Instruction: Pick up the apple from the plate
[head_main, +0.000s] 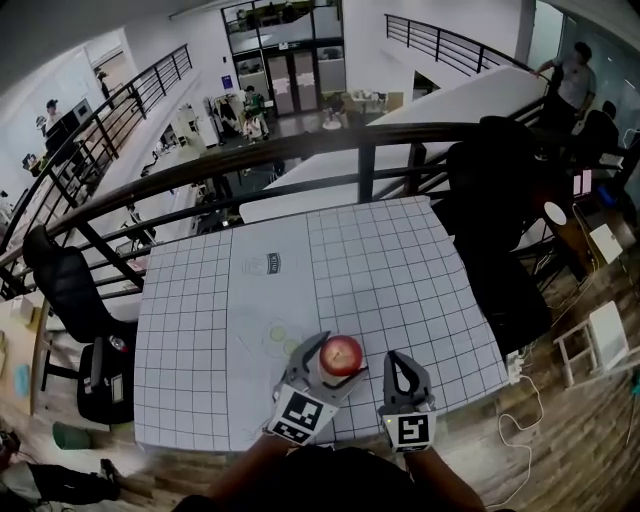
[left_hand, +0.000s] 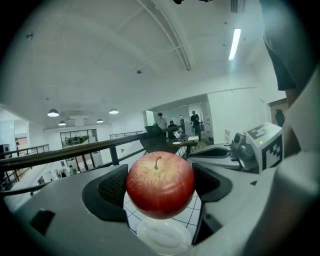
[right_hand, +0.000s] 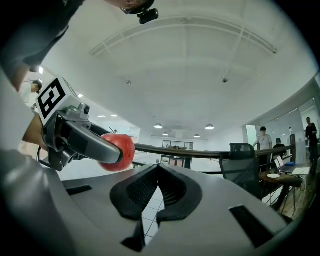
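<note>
— Where's the apple (left_hand: 160, 184) now?

— In the lower middle of the head view, off the table. My left gripper (head_main: 332, 360) is clamped on it across its widest part, one dark ribbed pad (left_hand: 112, 187) on each flank, stem pointing up. The small white plate (left_hand: 162, 236) sits directly below it in the left gripper view, with a gap between them.

— And the other tool?

— My right gripper (right_hand: 158, 180) has its jaws closed together on nothing, just right of the left one above the gridded table (head_main: 380, 270).

— How do you expect the fruit to behave?

— I judge it firm and moderately heavy for its size, with a smooth, glossy skin that could slip on a round surface. Holding at the widest part suits it: higher or lower, the curve would tend to squeeze it out. I'd press only hard enough to hold, since the flesh could bruise.
</note>
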